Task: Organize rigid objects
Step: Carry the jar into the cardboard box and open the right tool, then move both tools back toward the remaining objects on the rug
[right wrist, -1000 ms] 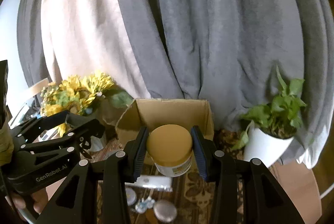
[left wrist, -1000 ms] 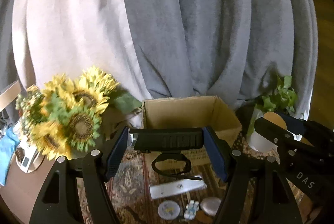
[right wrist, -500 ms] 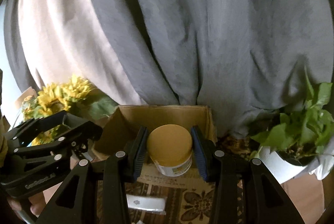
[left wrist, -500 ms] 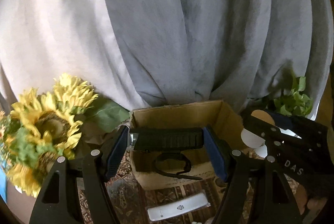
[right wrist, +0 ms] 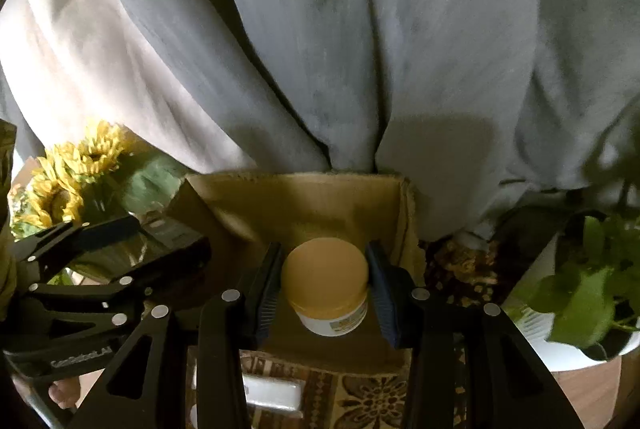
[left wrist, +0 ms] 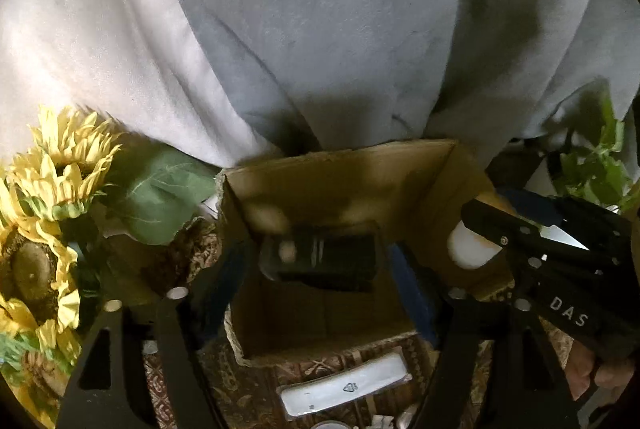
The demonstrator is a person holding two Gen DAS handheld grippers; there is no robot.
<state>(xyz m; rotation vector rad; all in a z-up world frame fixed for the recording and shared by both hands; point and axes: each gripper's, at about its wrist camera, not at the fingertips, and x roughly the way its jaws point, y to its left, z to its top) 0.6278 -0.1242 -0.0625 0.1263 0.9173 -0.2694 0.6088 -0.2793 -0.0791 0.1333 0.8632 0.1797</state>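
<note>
- Now the left gripper [left wrist: 320,293] hung over the open box [left wrist: 340,181], fingers [left wrist: 412,293] opening, clear of the black device [left wrist: 324,257].
- Device sat blurred between the spread fingers, above the box floor; contact with the floor unclear.
- Right gripper [right wrist: 324,289] clenched on the jar [right wrist: 326,285], tan lid up, over the box's near part.
- White remote [left wrist: 344,385] lay on the patterned surface [left wrist: 248,389] just in front of the box.
- Sunflowers [left wrist: 52,197] stood left of the box, potted plant [right wrist: 588,281] right, grey curtain [right wrist: 360,49] behind.
</note>
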